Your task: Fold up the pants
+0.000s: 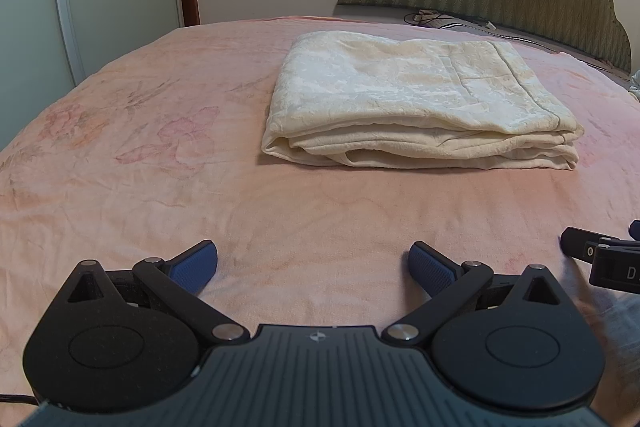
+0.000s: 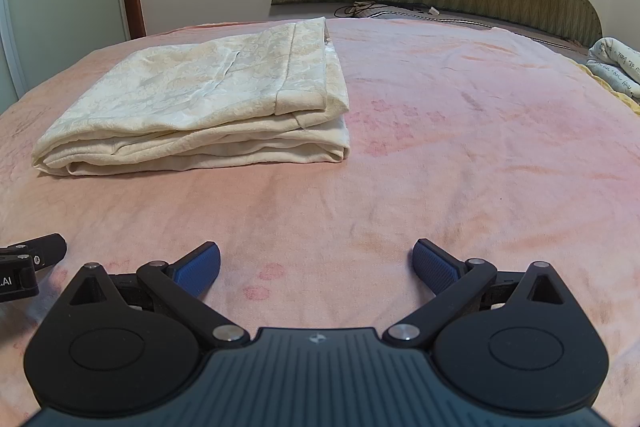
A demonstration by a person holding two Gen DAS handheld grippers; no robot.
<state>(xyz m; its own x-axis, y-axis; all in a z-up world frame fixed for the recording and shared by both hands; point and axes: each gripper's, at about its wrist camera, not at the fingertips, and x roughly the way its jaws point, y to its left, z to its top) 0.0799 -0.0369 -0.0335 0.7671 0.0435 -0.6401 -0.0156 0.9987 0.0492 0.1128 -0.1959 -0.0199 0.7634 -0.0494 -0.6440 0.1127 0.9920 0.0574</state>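
Cream folded pants (image 1: pixel 420 103) on pink bedsheet (image 1: pixel 140 167), left gripper (image 1: pixel 313 267) and right gripper (image 2: pixel 316 267) both spread wide, empty, "AI" lettering on left gripper's side

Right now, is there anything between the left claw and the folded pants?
Nothing: only bare pink bedspread lies between the open left claw and the folded pants, as the left wrist view shows.
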